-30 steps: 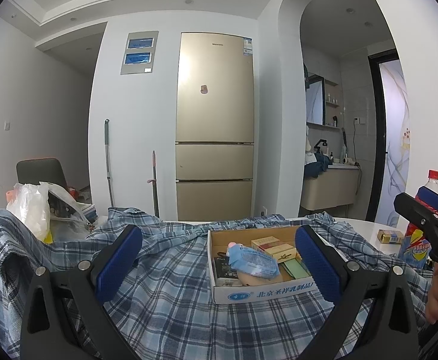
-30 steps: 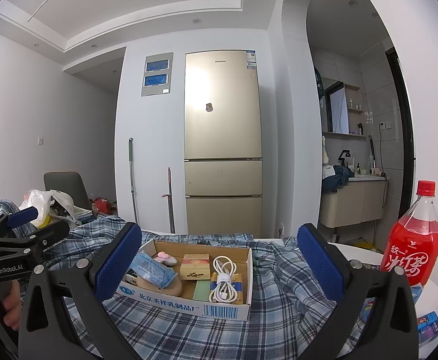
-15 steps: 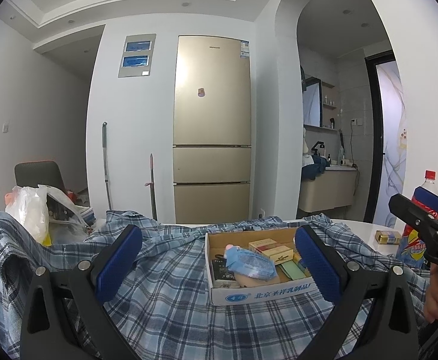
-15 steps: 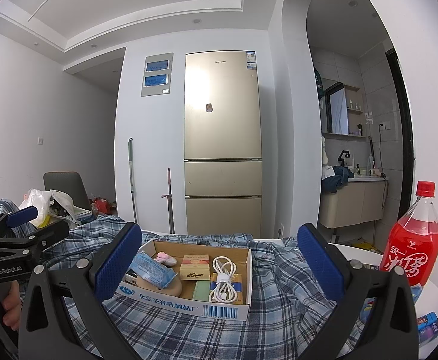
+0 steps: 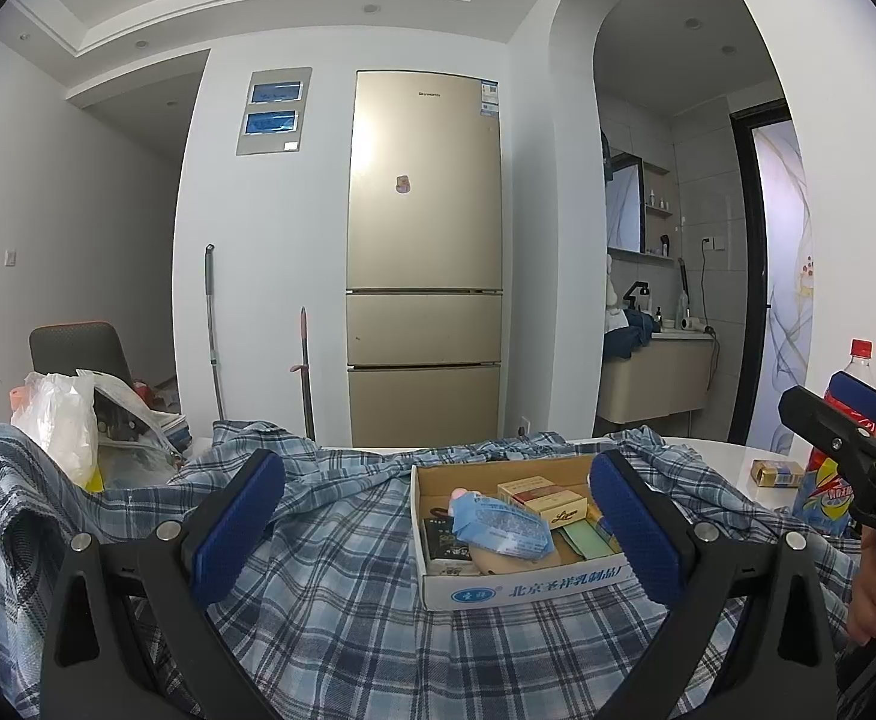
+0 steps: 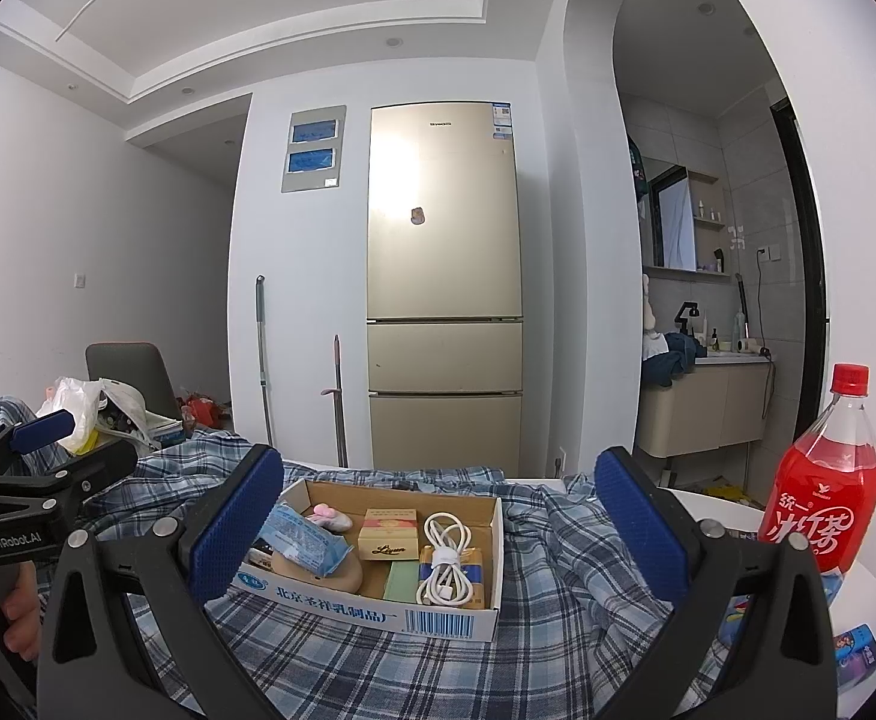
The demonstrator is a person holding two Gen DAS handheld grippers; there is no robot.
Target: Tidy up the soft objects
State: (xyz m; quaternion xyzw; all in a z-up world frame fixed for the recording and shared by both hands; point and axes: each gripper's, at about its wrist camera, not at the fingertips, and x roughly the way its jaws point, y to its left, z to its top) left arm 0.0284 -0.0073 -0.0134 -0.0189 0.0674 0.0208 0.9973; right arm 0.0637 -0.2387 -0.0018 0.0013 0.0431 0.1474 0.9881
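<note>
Plaid shirt (image 5: 342,570) drapes bench, cardboard box (image 6: 378,606) at lower centre (both tongs (image 5: 438,525) (image 6: 438,525) gape, empty).

I'm in a home, an apartment kitchen-dining nook: gold three-door fridge (image 5: 423,258) on the wall, mop (image 5: 213,324) beside it, washbasin alcove (image 5: 654,372) through the arch, soda bottle (image 6: 822,480) on the table.

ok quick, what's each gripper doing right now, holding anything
Left gripper: open, holding nothing, above the plaid shirt.
Right gripper: open, holding nothing.
</note>
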